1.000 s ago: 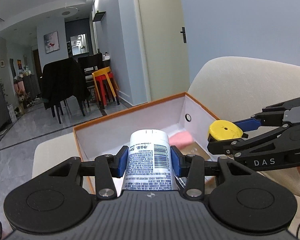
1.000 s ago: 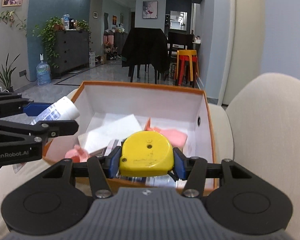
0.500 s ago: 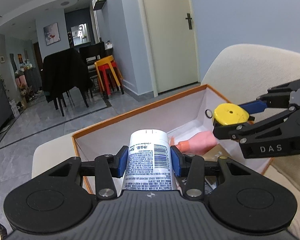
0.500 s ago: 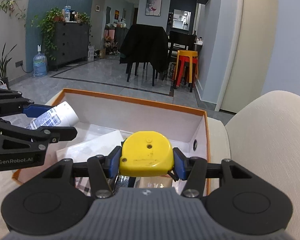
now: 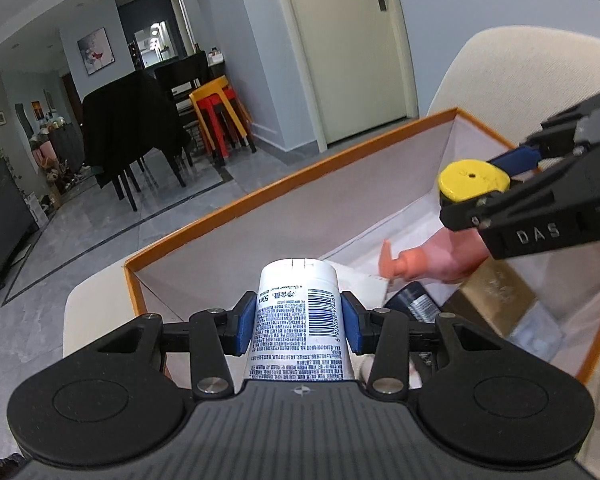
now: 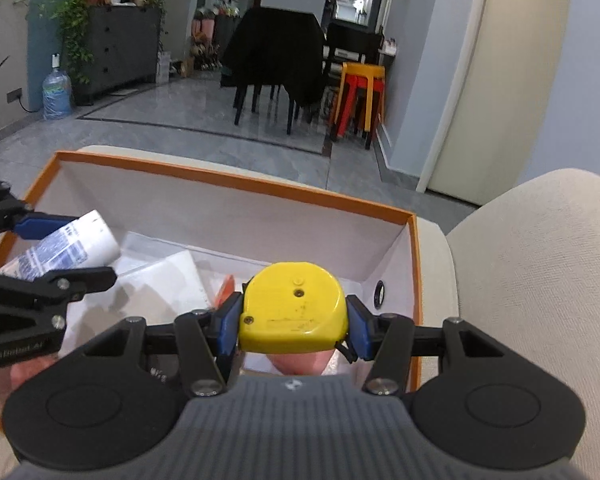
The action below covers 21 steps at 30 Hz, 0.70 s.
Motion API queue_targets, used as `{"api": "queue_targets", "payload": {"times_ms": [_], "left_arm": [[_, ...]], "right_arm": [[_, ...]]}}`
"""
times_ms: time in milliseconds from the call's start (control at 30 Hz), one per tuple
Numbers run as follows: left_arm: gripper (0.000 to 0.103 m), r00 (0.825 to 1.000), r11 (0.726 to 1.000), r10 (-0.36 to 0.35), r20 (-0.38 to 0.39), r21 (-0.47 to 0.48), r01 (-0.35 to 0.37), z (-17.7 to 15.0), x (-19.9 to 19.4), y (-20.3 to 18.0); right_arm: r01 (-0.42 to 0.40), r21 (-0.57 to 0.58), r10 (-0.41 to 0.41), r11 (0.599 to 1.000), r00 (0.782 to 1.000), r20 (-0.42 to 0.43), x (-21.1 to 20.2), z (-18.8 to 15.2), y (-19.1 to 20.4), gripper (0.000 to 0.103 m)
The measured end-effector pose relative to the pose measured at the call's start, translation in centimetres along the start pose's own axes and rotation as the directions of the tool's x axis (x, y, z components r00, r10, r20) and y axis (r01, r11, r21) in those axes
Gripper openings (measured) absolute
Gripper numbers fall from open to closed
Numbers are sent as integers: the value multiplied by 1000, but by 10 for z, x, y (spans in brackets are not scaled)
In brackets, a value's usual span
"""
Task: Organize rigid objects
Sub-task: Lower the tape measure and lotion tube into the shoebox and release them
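Observation:
My left gripper (image 5: 299,322) is shut on a white tube with a barcode label (image 5: 299,320) and holds it over the near left end of an orange-rimmed white box (image 5: 260,200). The tube also shows in the right wrist view (image 6: 66,246). My right gripper (image 6: 293,320) is shut on a yellow tape measure (image 6: 294,308) and holds it above the box's right part; the tape measure also shows in the left wrist view (image 5: 470,180). The box (image 6: 236,180) rests on a cream sofa.
Inside the box lie a pink bottle (image 5: 424,260), a white packet (image 6: 160,276), a dark tube (image 5: 412,300) and a gold carton (image 5: 496,288). The cream sofa back (image 6: 540,260) rises at the right. Beyond are a grey floor, dark chairs and stacked stools.
Both grippers have moved forward and lower over the box, each still holding its object. The box looks nearer and larger in both views.

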<state>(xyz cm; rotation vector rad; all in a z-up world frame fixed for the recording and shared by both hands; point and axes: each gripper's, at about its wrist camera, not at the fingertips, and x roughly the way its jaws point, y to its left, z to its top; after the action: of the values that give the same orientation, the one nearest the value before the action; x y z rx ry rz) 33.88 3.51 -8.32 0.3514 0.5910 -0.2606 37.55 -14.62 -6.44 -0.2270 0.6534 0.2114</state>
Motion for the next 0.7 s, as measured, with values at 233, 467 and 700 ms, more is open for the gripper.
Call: {"api": "queue_targets", "payload": {"times_ms": [233, 467, 700], "left_arm": [[50, 996, 1000, 25, -80, -2, -26, 6, 18, 7], [50, 989, 996, 76, -124, 45, -71, 8, 28, 1], [50, 984, 989, 103, -145, 125, -85, 10, 41, -2]], "right_arm": [[6, 0, -6, 1000, 997, -71, 34, 16, 2, 54], [22, -36, -27, 999, 991, -132, 62, 22, 7, 54], [30, -76, -42, 997, 985, -165, 81, 18, 7, 54]]}}
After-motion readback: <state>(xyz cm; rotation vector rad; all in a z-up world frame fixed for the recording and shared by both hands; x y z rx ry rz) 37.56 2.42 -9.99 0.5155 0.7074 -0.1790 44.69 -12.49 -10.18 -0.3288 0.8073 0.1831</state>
